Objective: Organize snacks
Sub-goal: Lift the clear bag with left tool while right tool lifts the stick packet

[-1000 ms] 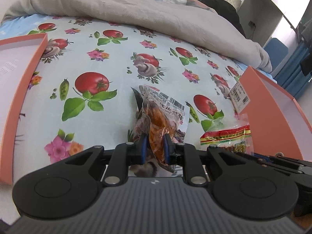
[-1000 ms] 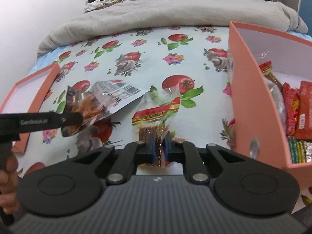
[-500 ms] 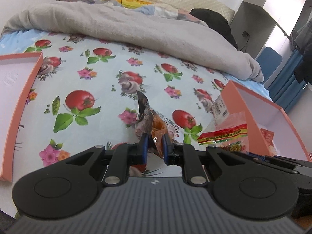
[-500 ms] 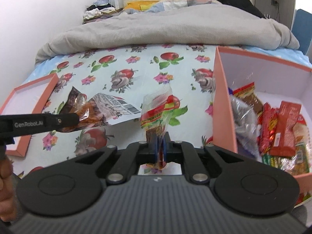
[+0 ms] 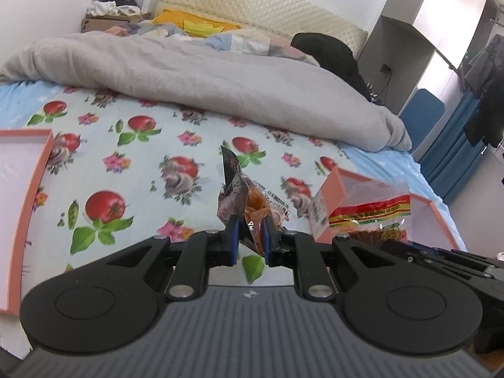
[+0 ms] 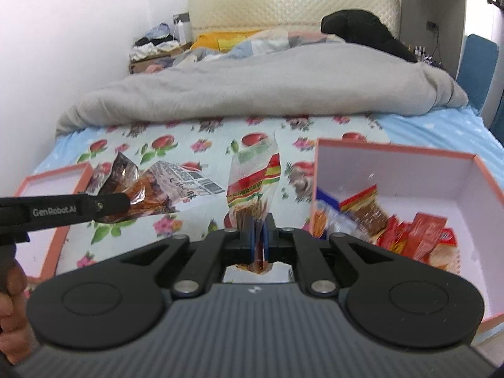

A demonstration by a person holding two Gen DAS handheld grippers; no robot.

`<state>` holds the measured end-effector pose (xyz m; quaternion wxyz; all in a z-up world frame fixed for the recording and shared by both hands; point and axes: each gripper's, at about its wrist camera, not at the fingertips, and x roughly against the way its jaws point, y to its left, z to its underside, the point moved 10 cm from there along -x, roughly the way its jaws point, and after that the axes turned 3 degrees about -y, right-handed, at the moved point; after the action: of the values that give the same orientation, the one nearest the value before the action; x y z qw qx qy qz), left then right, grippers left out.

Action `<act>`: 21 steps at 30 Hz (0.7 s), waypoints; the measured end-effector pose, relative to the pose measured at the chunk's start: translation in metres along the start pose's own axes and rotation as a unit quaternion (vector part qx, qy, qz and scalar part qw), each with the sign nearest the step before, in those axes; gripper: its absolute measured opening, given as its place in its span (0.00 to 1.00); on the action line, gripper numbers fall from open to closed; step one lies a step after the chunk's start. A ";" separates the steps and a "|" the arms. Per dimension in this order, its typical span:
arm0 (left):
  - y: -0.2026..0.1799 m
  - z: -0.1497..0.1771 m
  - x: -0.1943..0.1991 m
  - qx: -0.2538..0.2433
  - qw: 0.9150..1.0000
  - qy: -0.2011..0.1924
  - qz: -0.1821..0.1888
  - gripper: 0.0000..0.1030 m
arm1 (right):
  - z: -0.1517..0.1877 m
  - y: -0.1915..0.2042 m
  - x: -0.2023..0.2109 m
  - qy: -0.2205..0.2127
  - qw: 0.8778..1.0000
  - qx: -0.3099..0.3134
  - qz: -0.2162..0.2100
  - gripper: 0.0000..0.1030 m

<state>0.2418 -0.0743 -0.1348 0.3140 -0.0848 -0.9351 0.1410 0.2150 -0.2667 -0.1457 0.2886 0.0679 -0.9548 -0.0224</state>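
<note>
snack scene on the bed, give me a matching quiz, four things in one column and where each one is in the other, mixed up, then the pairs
Things:
1. orange snack packet with barcode
2. clear packet with red-yellow-green band
3. pink box holding snacks
4. grey blanket

Places:
A. bunched across the far part of the bed
B. pinched in the right gripper
C. on the flowered sheet, at the right
D. pinched in the left gripper

Pairs: 1-D, 2-B, 3-C, 4-A

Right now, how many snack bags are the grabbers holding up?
2. The left gripper pinches the orange snack bag; the right gripper pinches the red-striped snack bag. More snacks sit in the pink box.
</note>
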 end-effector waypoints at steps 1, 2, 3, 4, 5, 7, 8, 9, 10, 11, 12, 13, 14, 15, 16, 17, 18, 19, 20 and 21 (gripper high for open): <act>-0.004 -0.005 0.001 0.000 1.000 -0.002 0.002 0.17 | -0.005 -0.003 0.003 -0.004 1.000 -0.002 0.002 0.08; -0.009 -0.011 0.003 -0.001 1.000 -0.005 0.004 0.17 | -0.010 -0.006 0.006 -0.008 1.000 -0.005 0.003 0.08; -0.014 -0.017 0.005 -0.003 1.000 -0.008 0.006 0.17 | -0.015 -0.008 0.009 -0.012 1.000 -0.007 0.004 0.08; -0.019 -0.023 0.007 -0.005 1.000 -0.011 0.009 0.17 | -0.020 -0.012 0.012 -0.016 1.000 -0.009 0.006 0.08; -0.024 -0.029 0.009 -0.006 1.000 -0.015 0.012 0.17 | -0.024 -0.015 0.015 -0.020 1.000 -0.010 0.007 0.08; -0.036 -0.040 0.011 -0.008 1.000 -0.022 0.017 0.17 | -0.033 -0.021 0.018 -0.027 0.999 -0.013 0.011 0.08; -0.042 -0.046 0.012 -0.008 0.999 -0.025 0.020 0.17 | -0.038 -0.024 0.019 -0.030 0.999 -0.013 0.013 0.08; -0.047 -0.051 0.012 -0.008 0.999 -0.028 0.022 0.17 | -0.041 -0.027 0.019 -0.032 0.999 -0.013 0.016 0.08; -0.051 -0.056 0.012 -0.008 0.999 -0.031 0.024 0.17 | -0.045 -0.030 0.019 -0.035 0.999 -0.013 0.017 0.08; -0.057 -0.060 0.012 -0.009 0.999 -0.033 0.027 0.17 | -0.049 -0.034 0.020 -0.037 0.999 -0.015 0.020 0.08; -0.063 -0.065 0.011 -0.011 0.999 -0.035 0.030 0.17 | -0.053 -0.038 0.021 -0.041 0.999 -0.018 0.021 0.08; -0.068 -0.069 0.010 -0.013 0.999 -0.036 0.033 0.17 | -0.058 -0.041 0.023 -0.045 0.999 -0.019 0.022 0.08; -0.073 -0.073 0.008 -0.014 0.999 -0.035 0.036 0.17 | -0.062 -0.045 0.024 -0.048 0.998 -0.021 0.023 0.08; -0.079 -0.076 0.007 -0.014 0.998 -0.034 0.042 0.17 | -0.065 -0.047 0.026 -0.052 0.998 -0.024 0.023 0.08; -0.086 -0.080 0.005 -0.015 0.998 -0.033 0.049 0.17 | -0.070 -0.052 0.028 -0.056 0.998 -0.027 0.024 0.08; -0.094 -0.084 0.004 -0.017 0.998 -0.032 0.055 0.17 | -0.075 -0.056 0.030 -0.060 0.997 -0.028 0.027 0.08; -0.100 -0.087 0.003 -0.020 0.997 -0.033 0.059 0.17 | -0.079 -0.060 0.033 -0.064 0.997 -0.028 0.031 0.08; -0.108 -0.091 0.002 -0.023 0.997 -0.035 0.063 0.17 | -0.083 -0.064 0.034 -0.067 0.997 -0.027 0.035 0.08; -0.116 -0.094 0.002 -0.026 0.997 -0.037 0.067 0.17 | -0.086 -0.069 0.035 -0.071 0.996 -0.026 0.039 0.08; -0.123 -0.098 0.000 -0.028 0.996 -0.039 0.073 0.17 | -0.089 -0.073 0.035 -0.073 0.996 -0.026 0.042 0.08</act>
<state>0.2927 -0.1698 -0.0210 0.2636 -0.1557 -0.9416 0.1405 0.2443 -0.3444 -0.0584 0.2208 0.0181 -0.9743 -0.0403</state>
